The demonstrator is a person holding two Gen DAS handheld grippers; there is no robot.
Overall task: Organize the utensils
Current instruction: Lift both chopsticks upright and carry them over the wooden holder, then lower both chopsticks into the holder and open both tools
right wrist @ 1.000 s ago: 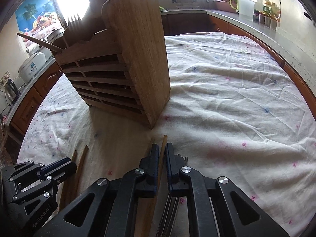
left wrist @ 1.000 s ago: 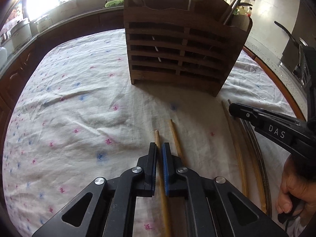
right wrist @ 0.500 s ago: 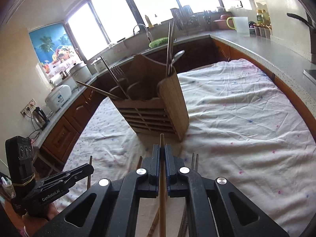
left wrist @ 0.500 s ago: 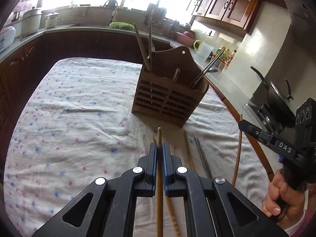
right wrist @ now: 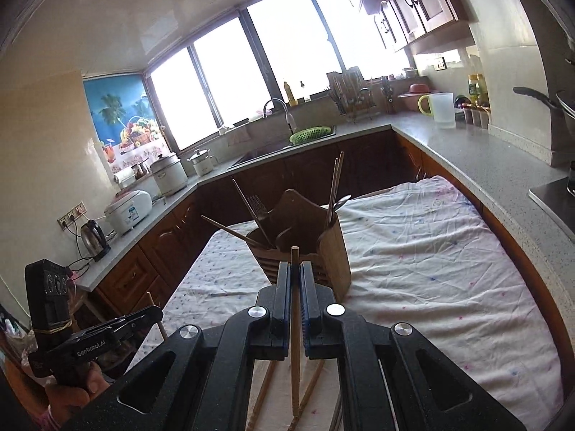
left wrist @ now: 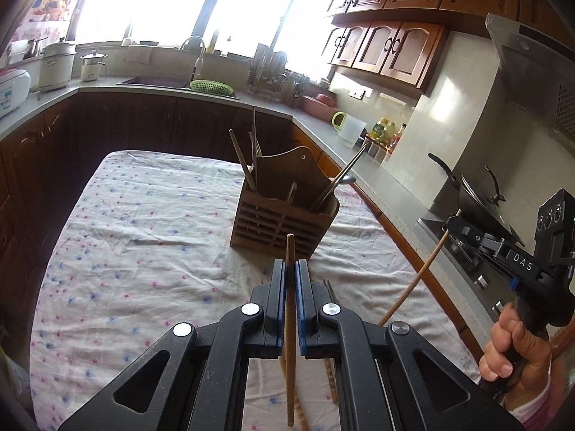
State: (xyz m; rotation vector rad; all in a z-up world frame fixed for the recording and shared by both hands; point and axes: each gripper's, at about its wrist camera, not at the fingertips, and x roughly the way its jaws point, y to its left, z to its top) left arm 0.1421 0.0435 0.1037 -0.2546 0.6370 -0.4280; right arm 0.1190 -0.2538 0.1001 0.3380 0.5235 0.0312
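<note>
A slatted wooden utensil holder (left wrist: 284, 221) stands on the floral tablecloth and holds chopsticks, a fork and a spoon; it also shows in the right wrist view (right wrist: 309, 248). My left gripper (left wrist: 291, 269) is shut on a wooden chopstick (left wrist: 290, 323), held well above the table. My right gripper (right wrist: 295, 273) is shut on another wooden chopstick (right wrist: 295, 337), also raised; it shows in the left wrist view (left wrist: 452, 224) with its chopstick (left wrist: 413, 283). More chopsticks (right wrist: 266, 391) lie on the cloth below.
The cloth-covered table (left wrist: 143, 222) is ringed by kitchen counters (right wrist: 467, 151). A sink with a green basket (left wrist: 210, 87), rice cookers (right wrist: 129, 212), a kettle (right wrist: 94, 239), a jug (right wrist: 442, 109) and a wok on the stove (left wrist: 478, 197) stand around.
Both grippers have risen from near the cloth to high above the table, each carrying its chopstick. The holder now looks smaller and farther away.
</note>
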